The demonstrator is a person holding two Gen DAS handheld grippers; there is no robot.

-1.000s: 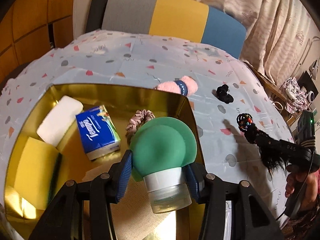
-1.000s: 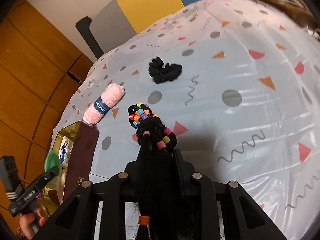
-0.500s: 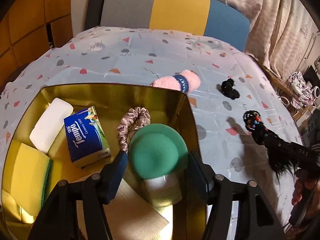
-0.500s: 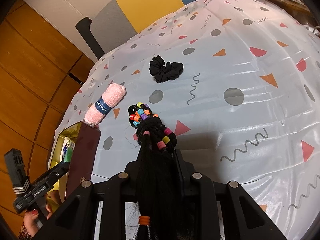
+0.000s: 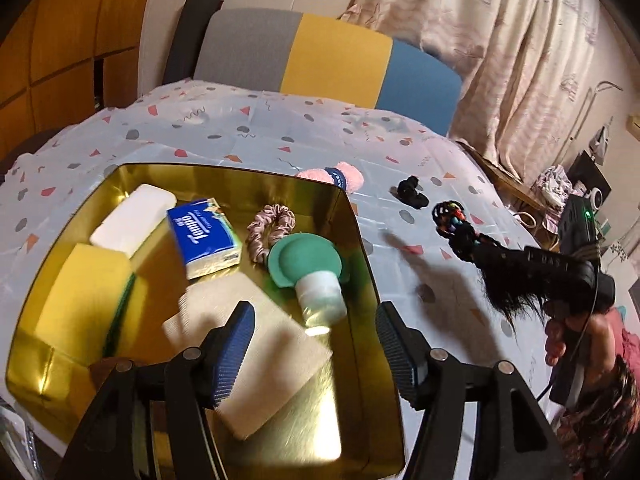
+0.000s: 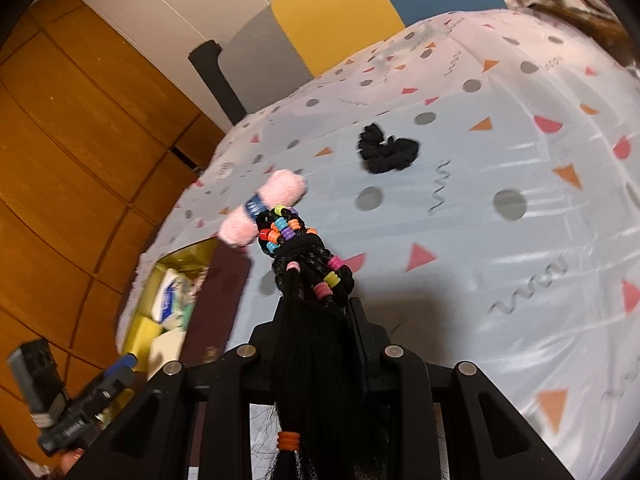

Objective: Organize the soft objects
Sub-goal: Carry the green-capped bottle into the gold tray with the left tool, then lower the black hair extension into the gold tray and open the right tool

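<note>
My left gripper is open and empty above the gold box. The green-capped sponge bottle lies in the box beside a pink scrunchie, a blue tissue pack, a white sponge, a yellow sponge and a beige cloth. My right gripper is shut on a black beaded hair braid, held above the table; it also shows in the left wrist view. A pink rolled towel and a black scrunchie lie on the tablecloth.
The patterned tablecloth covers the table. A grey, yellow and blue chair back stands behind it. Curtains hang at the right. A wooden wall is at the left.
My left gripper opened and let go of the green-capped bottle, which now lies in the box; the gripper drew back. My right gripper moved left toward the box with the braid.
</note>
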